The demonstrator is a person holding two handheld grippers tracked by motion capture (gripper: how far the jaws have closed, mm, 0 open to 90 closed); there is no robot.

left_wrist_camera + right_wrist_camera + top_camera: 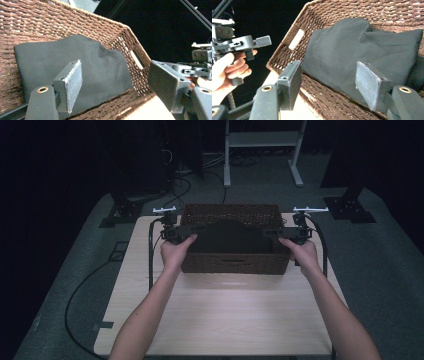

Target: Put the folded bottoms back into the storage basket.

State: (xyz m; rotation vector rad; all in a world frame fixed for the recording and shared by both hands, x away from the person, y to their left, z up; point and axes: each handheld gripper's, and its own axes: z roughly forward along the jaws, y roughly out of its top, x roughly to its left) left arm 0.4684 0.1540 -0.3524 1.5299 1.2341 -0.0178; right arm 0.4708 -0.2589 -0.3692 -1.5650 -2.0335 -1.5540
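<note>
A person's bare forearms reach up a pale wood-grain table (pixel 220 320). Each hand holds a black two-jaw tool at an end of a dark brown woven basket (pixel 235 262) that sits toward the far edge.

The left gripper (pixel 186 234) and the right gripper (pixel 274 233) both hover over the basket's rim, jaws apart and gripping nothing. In the left gripper view, its flat rubbery pads (pixel 75 82) stand wide with empty space between them.

Inside the basket lies a folded black cloth (pixel 82 67), slumped against the back wall with a rumpled top edge. It looks soft, light and limp, likely to sag and unfold when lifted, so a pinch on an upper corner at each end seems best.

The basket is stiff, coarse wicker with slot handles (pixel 296 39) in its ends. Beyond the table lie grey carpet, cables and a white metal frame (pixel 262 150).
</note>
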